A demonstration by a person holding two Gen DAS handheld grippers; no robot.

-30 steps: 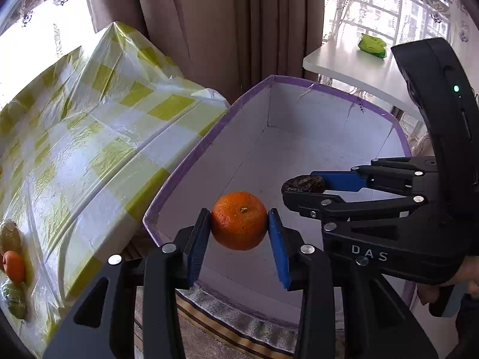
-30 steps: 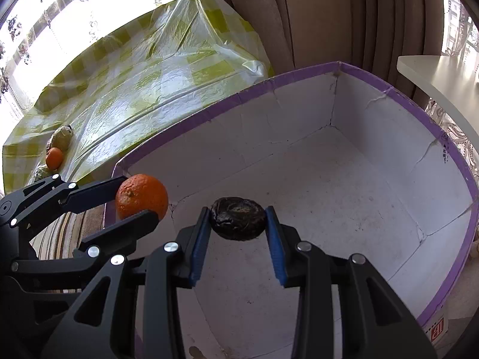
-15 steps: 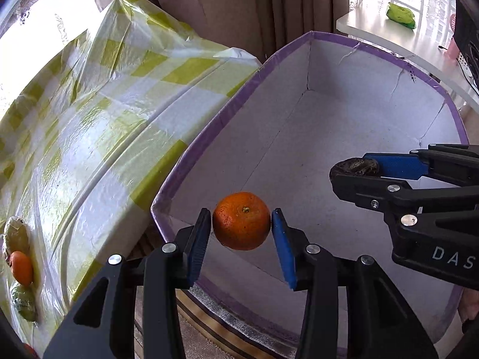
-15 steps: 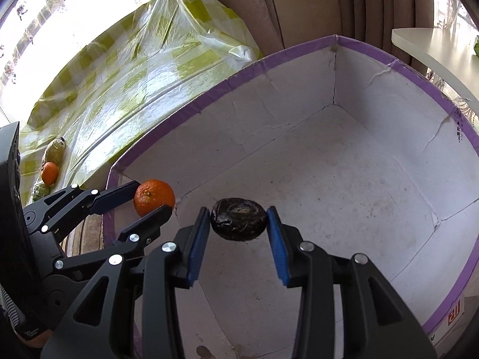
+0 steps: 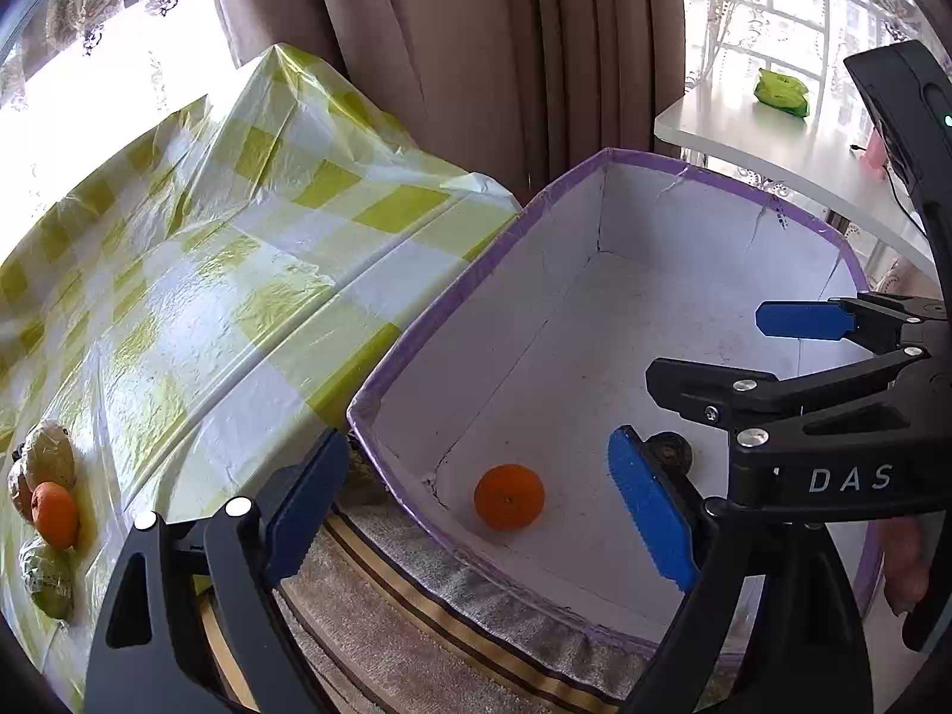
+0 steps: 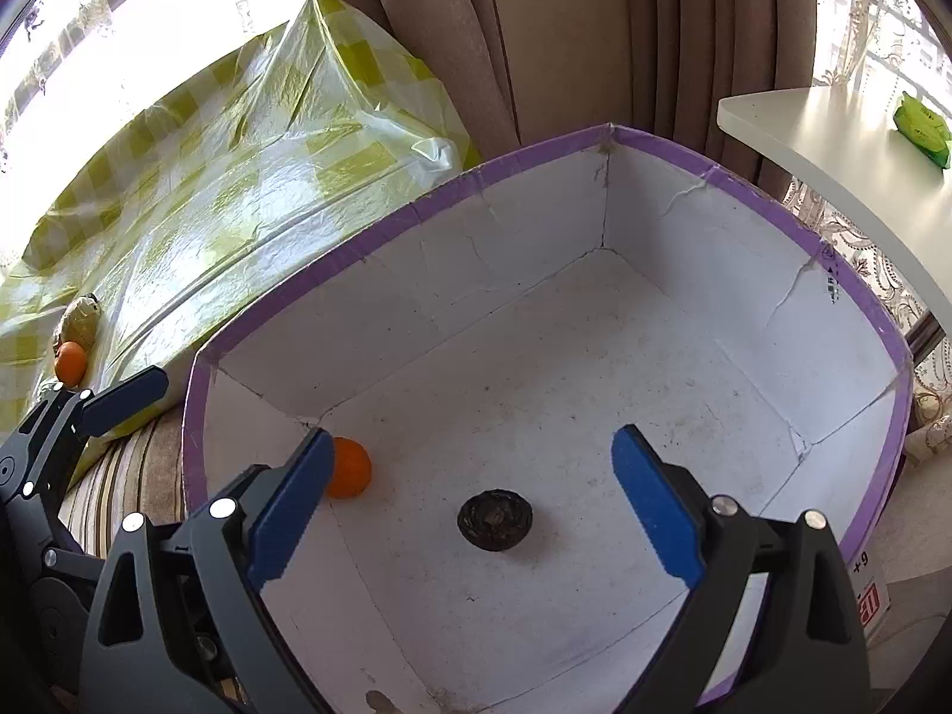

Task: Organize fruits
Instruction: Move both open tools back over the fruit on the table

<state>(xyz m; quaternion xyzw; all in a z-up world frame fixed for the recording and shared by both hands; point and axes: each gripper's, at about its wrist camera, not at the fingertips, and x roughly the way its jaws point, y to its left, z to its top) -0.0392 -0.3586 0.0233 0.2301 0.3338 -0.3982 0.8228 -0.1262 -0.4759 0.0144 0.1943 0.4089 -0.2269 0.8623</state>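
Observation:
An orange (image 5: pixel 509 497) lies on the floor of the white box with a purple rim (image 5: pixel 714 169), near its front left corner. A dark wrinkled fruit (image 6: pixel 495 519) rests on the floor close by. In the left wrist view that dark fruit (image 5: pixel 669 452) is half hidden behind a finger. My left gripper (image 5: pixel 476 443) hangs above the orange, jaws opening wide, nothing between them. My right gripper (image 6: pixel 473 440) hangs above the dark fruit, jaws likewise opening and empty. In the right wrist view the orange (image 6: pixel 351 467) peeks out beside the left finger.
A table with a yellow checked cloth (image 5: pixel 238 268) stands left of the box. On its near left are another orange (image 5: pixel 53 511) and wrapped fruits (image 5: pixel 47 458). A white table with a green packet (image 5: pixel 779 92) is at the back right. Curtains hang behind. A striped rug (image 5: pixel 446 625) lies under the box.
Both grippers have opened wide and let go. The orange and the dark fruit have dropped from the pads onto the box floor.

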